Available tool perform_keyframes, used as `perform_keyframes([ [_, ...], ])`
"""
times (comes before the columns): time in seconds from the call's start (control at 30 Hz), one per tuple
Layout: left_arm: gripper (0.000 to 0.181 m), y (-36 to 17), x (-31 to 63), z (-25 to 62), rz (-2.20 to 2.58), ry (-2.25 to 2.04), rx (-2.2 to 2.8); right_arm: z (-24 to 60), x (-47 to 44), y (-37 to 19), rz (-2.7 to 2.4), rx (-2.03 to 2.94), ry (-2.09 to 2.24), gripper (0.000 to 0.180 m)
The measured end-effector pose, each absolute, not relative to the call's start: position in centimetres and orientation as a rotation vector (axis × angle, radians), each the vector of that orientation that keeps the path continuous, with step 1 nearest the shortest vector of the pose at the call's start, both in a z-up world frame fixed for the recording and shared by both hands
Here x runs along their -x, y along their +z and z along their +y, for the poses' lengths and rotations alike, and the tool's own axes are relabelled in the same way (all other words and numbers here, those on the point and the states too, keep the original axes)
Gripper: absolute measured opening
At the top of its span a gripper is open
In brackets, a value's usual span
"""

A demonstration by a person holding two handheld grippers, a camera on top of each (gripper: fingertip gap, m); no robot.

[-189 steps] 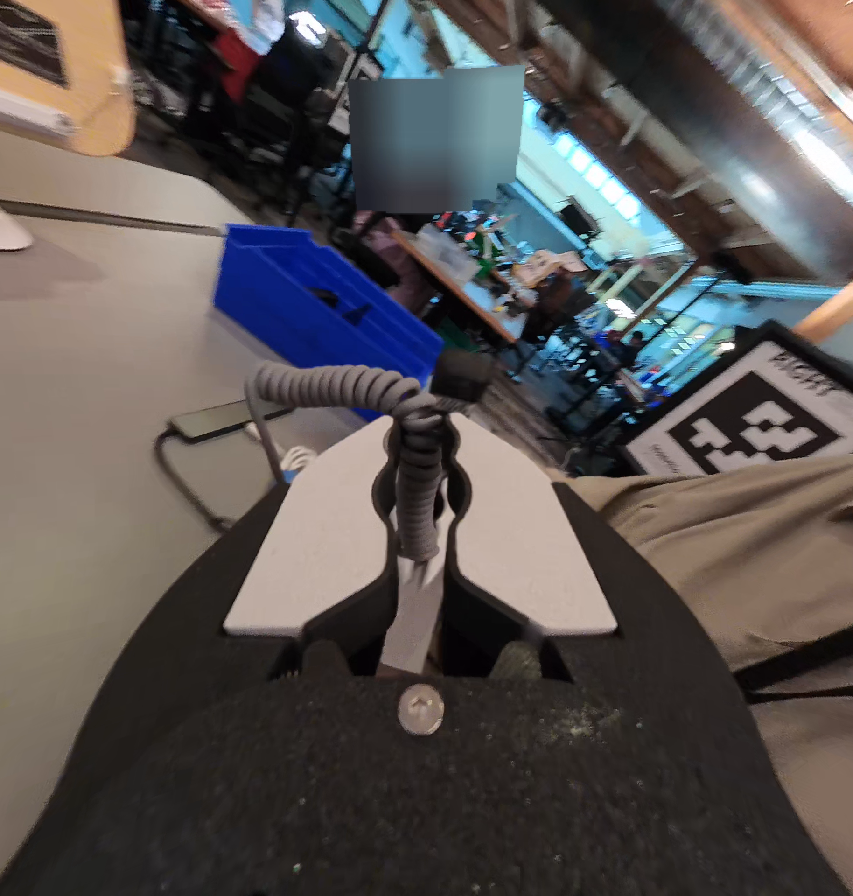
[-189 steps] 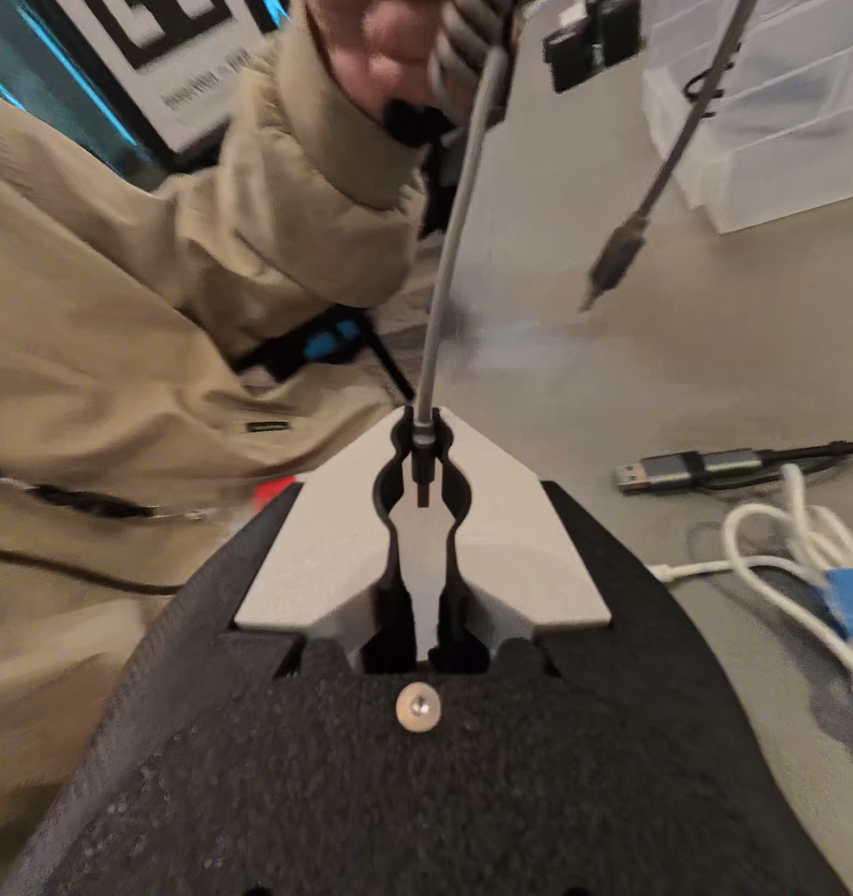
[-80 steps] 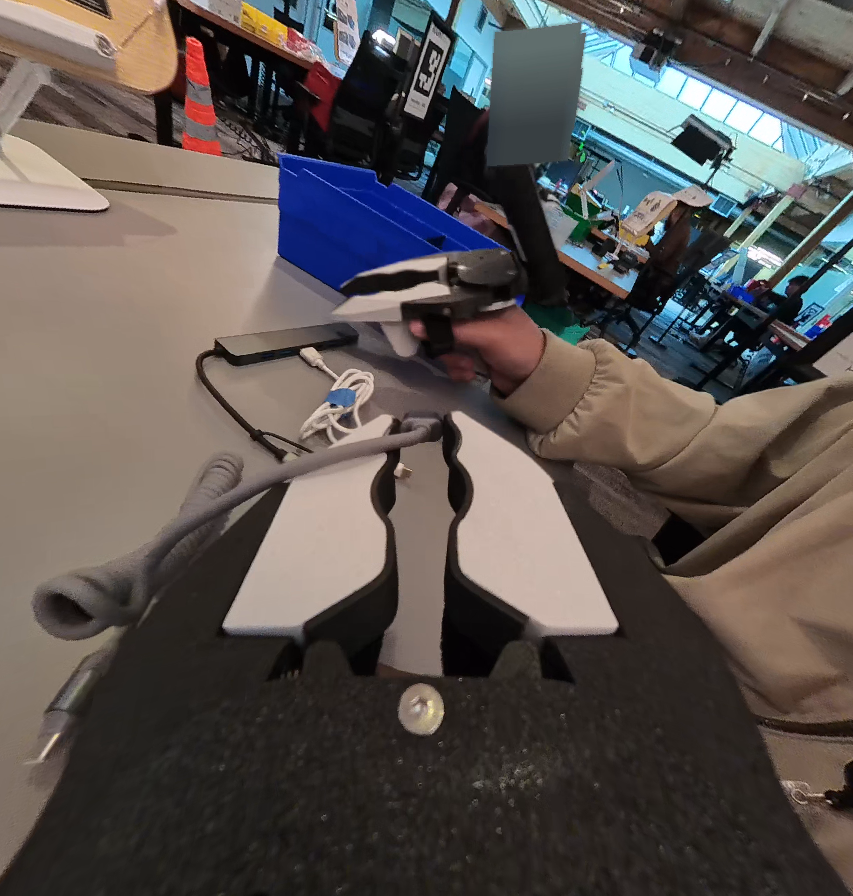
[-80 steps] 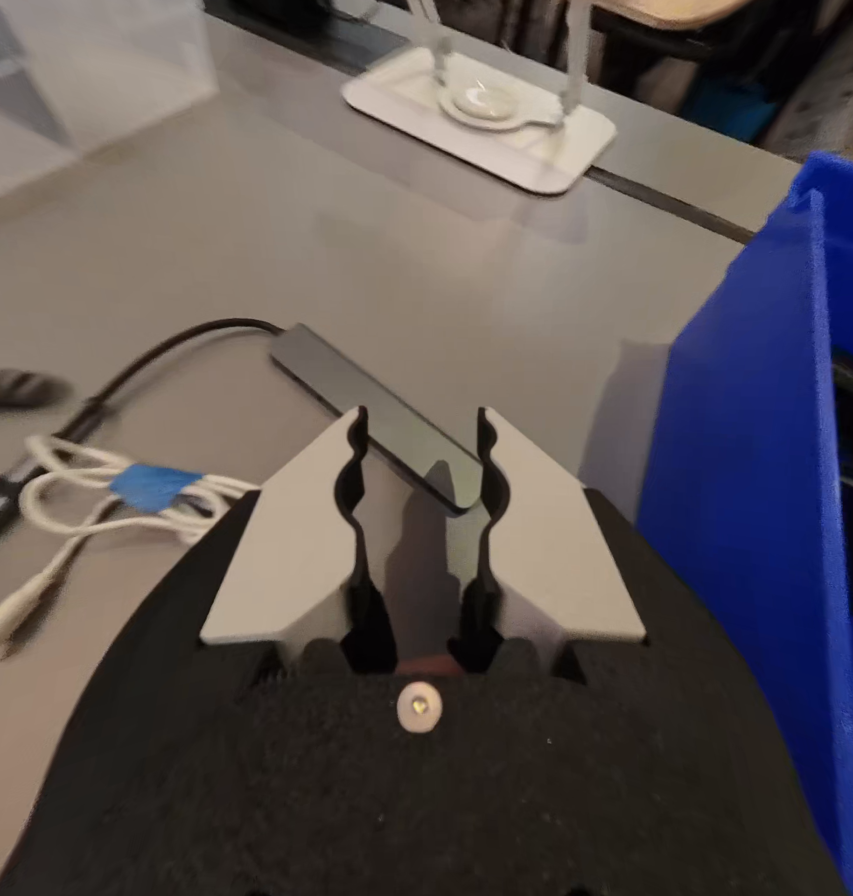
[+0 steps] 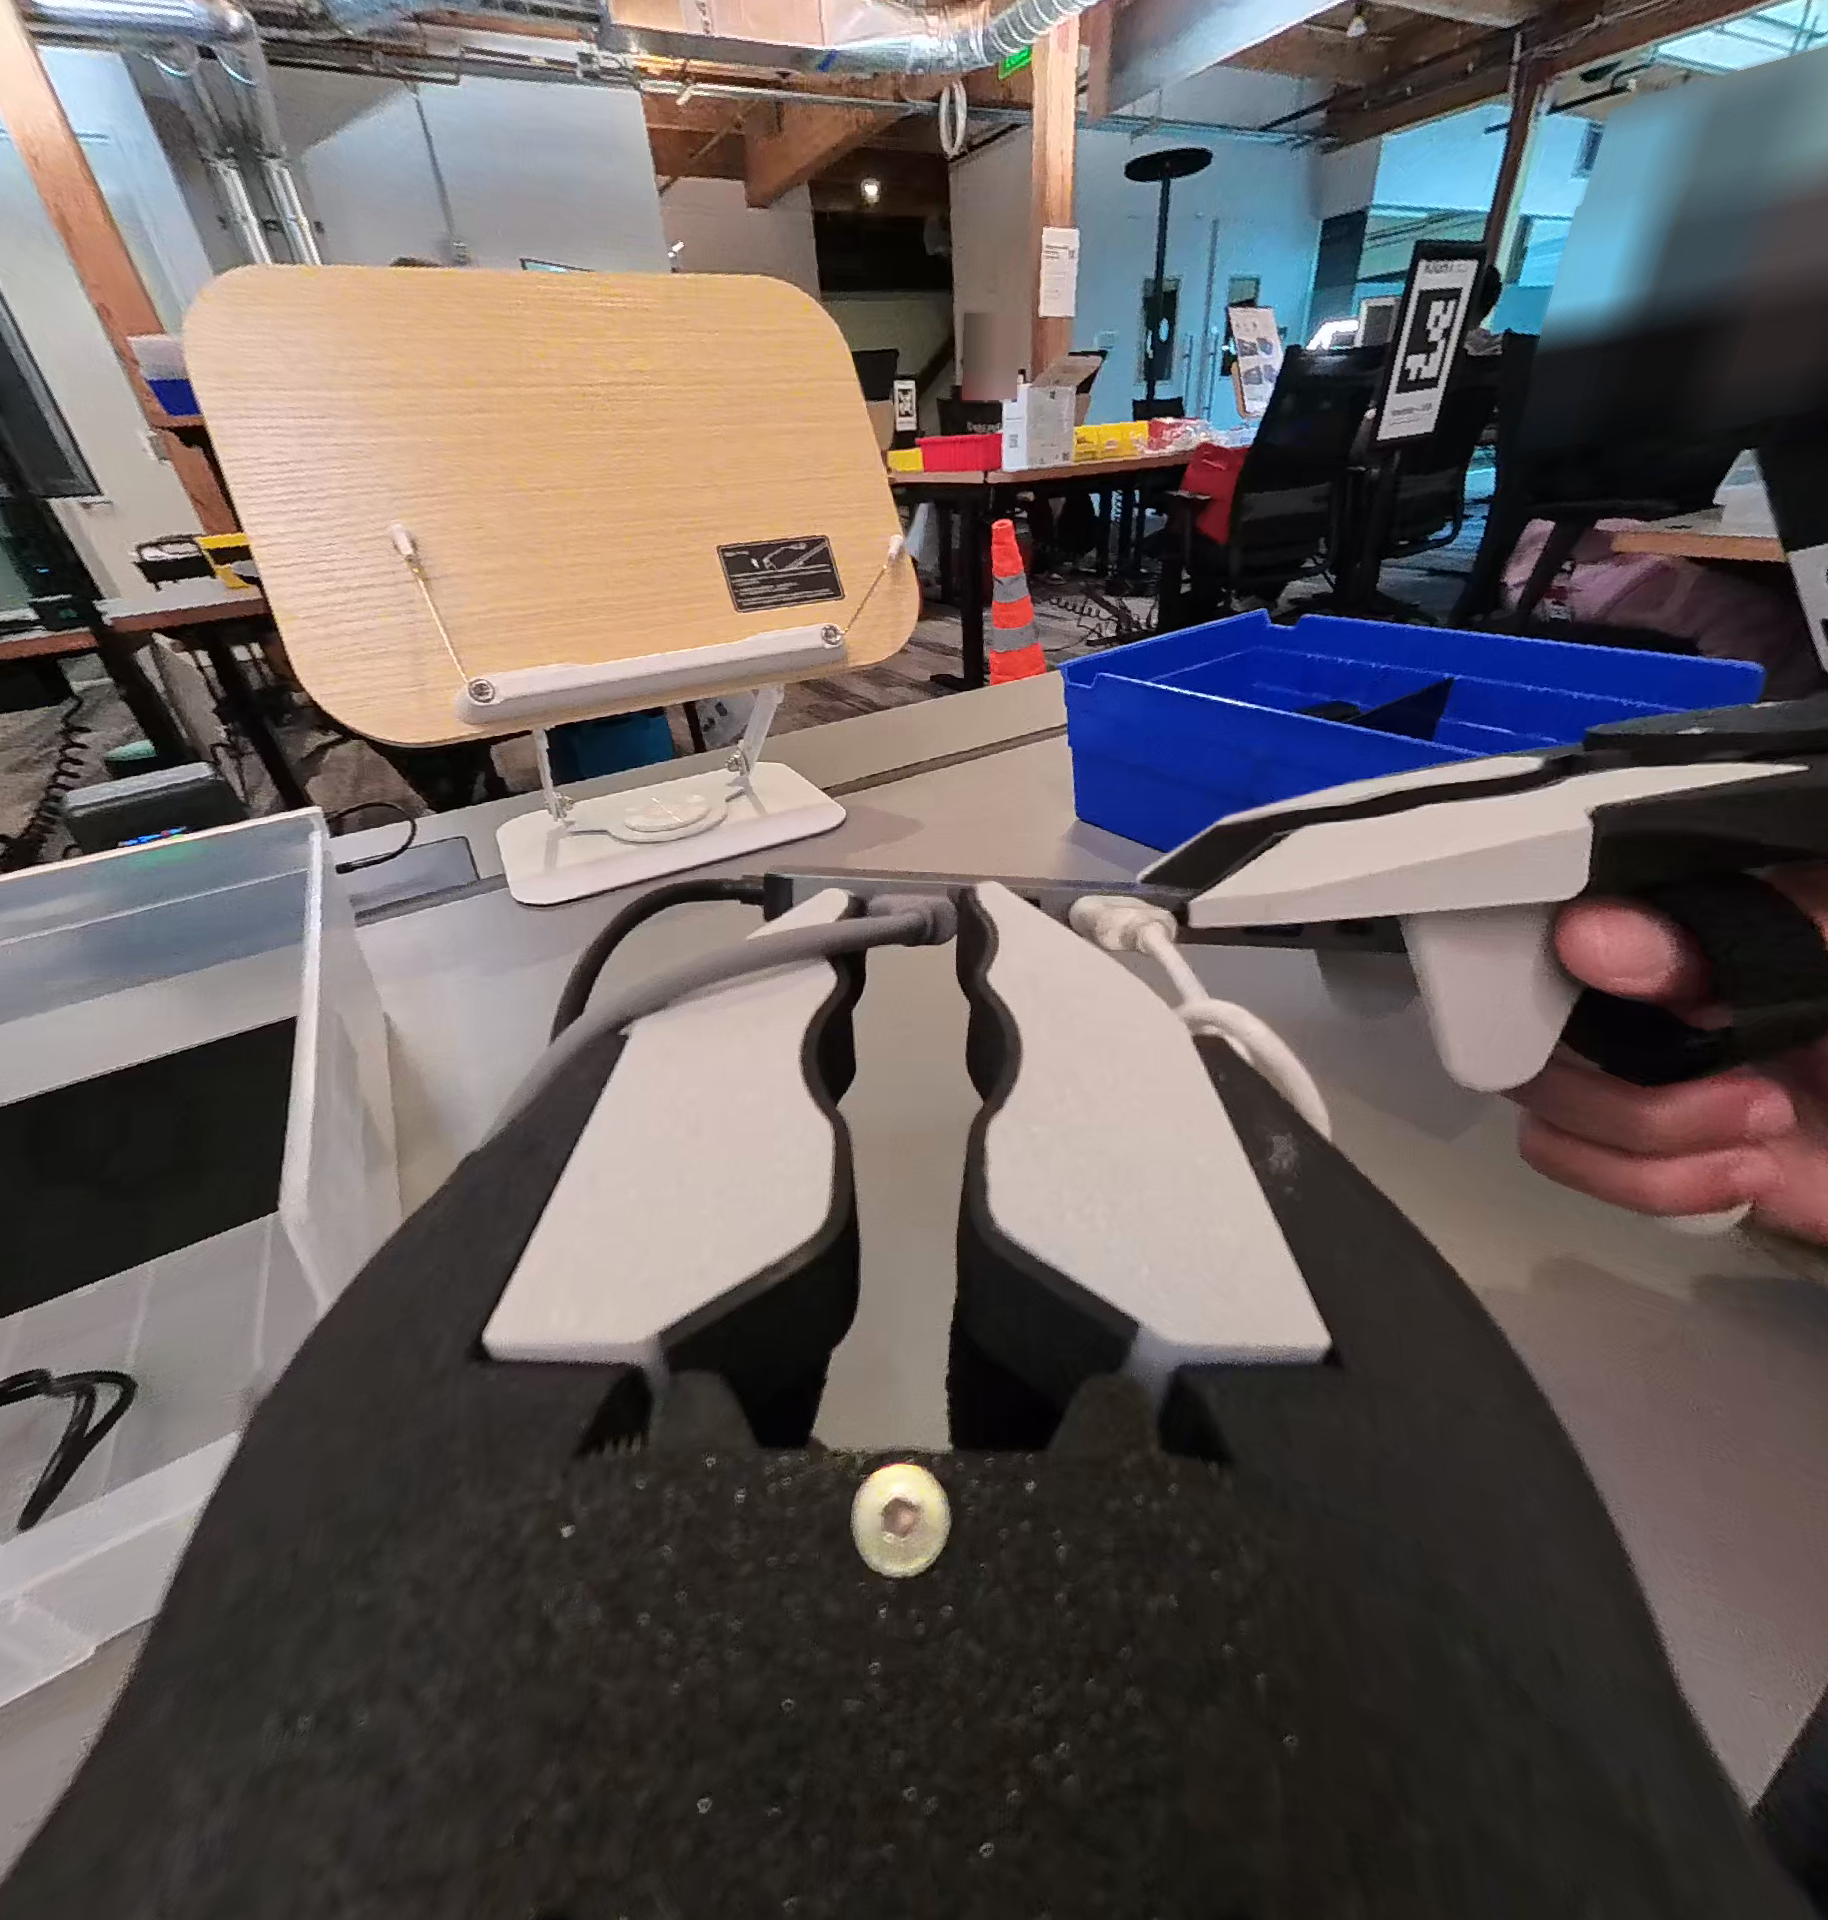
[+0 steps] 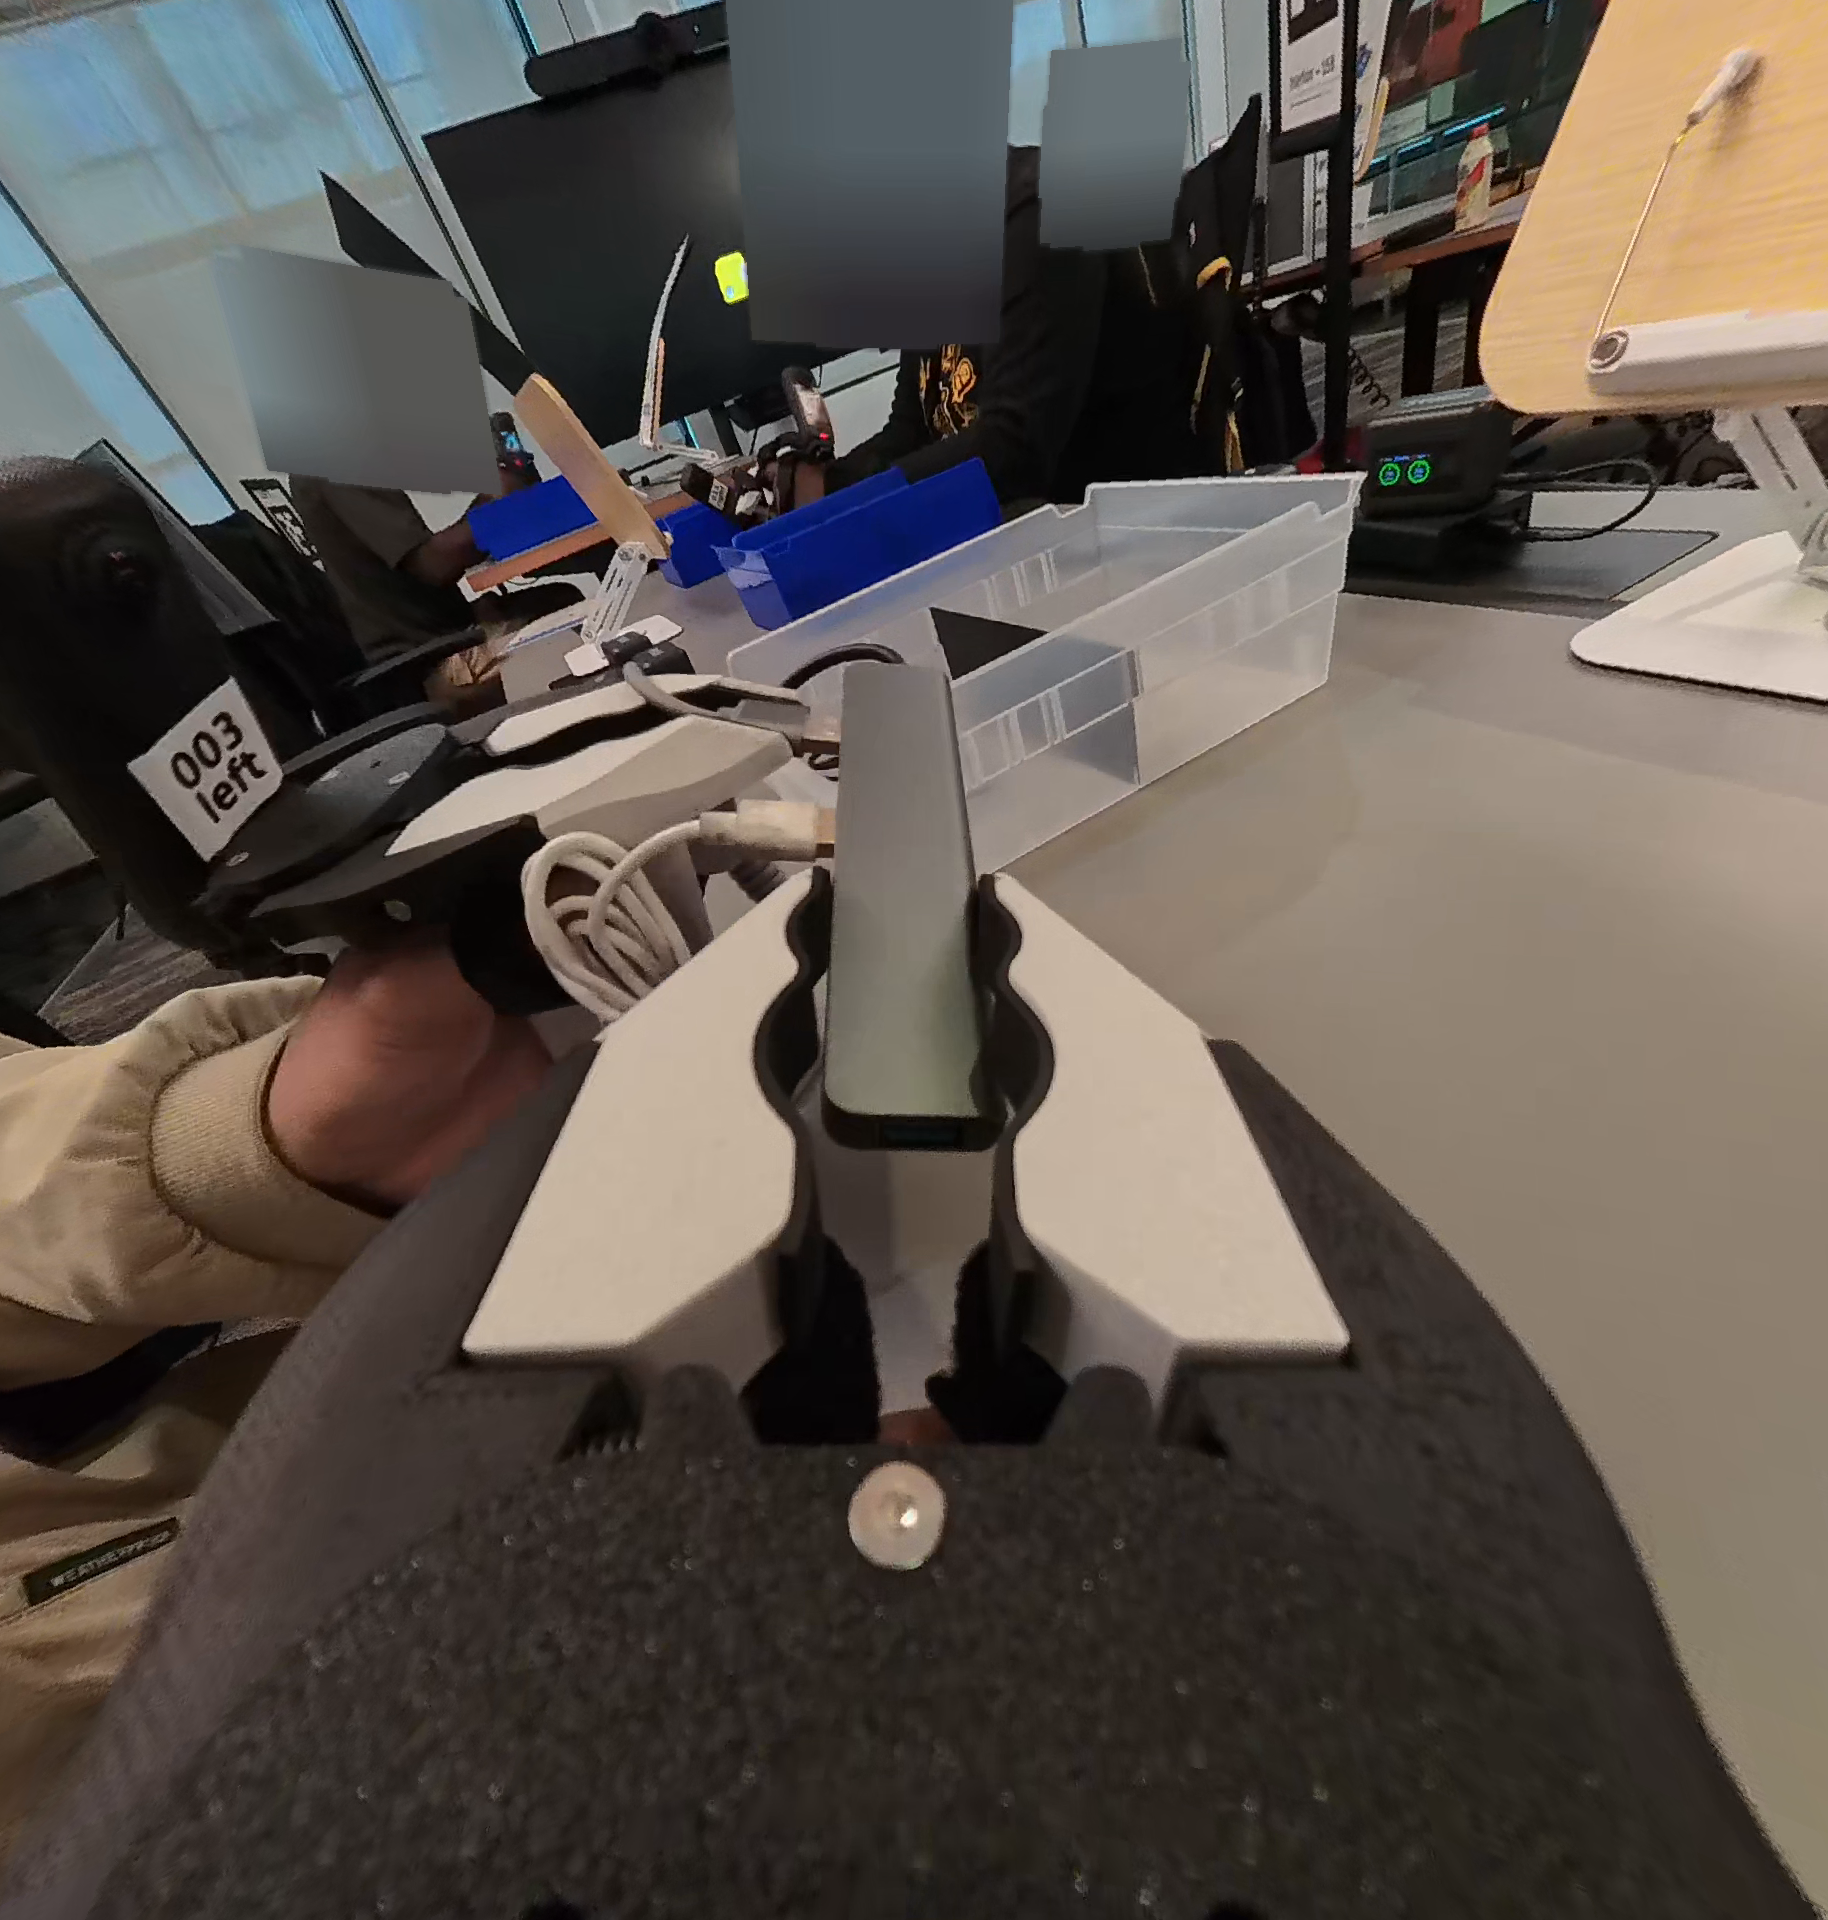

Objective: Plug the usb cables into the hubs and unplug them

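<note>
My right gripper (image 6: 899, 888) is shut on one end of a slim dark grey hub (image 6: 894, 790) and holds it above the table. In the left wrist view it comes in from the right (image 5: 1190, 904), with the hub (image 5: 1024, 886) level in front of my left fingers. My left gripper (image 5: 915, 909) is shut on the plug of a grey USB cable (image 5: 744, 956) and presses it against the hub's side. I cannot tell how deep the plug sits. A white cable (image 5: 1180, 971) is plugged into the same side, and its coil (image 6: 598, 914) hangs below.
A blue bin (image 5: 1305, 748) stands at the back right of the grey table. A wooden book stand (image 5: 536, 499) on a white base is behind the hub. A clear plastic bin (image 6: 1149, 644) lies beyond the hub, to my left gripper's left (image 5: 131, 1039). The gap from one gripper's tips to the other's is roughly 6 cm.
My right gripper was open over the hub on the table; now it is shut on the hub and holds it up. My left gripper has brought the grey plug to the hub's side.
</note>
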State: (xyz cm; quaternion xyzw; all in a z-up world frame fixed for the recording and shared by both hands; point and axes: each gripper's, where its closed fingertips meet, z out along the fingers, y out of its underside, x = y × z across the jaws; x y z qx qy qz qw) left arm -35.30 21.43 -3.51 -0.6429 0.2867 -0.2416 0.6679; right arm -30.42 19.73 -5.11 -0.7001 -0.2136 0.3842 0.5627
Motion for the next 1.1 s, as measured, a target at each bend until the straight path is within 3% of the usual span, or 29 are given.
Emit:
perform_keyframes([
  [0.33,0.016,-2.8,35.2,20.8,0.741,-0.45,1.384,18.8,31.5,-5.9,-0.525,1.687,1.107,0.028],
  [0.47,0.016,-3.7,34.4,20.4,0.822,-0.447,1.382,18.4,31.2,-5.2,-0.423,1.687,1.514,0.053],
  [0.6,0.016,-4.8,32.5,18.8,0.975,-0.454,1.334,18.3,31.6,-6.4,-0.464,1.754,1.541,0.047],
  [0.67,0.016,-5.2,31.9,18.2,1.038,-0.423,1.308,18.7,31.7,-7.8,-0.51,1.821,1.393,0.029],
  [0.83,0.016,-5.4,31.5,17.5,1.108,-0.371,1.255,18.2,31.4,-8.2,-0.655,1.824,1.193,0.029],
  [1.0,0.017,-4.3,31.3,16.7,1.164,-0.257,1.11,17.0,31.7,-7.0,-0.607,1.785,1.394,0.029],
  [1.1,0.017,-5.1,31.4,17.0,1.188,-0.23,1.161,17.3,31.4,-7.7,-0.668,1.797,1.246,0.029],
])
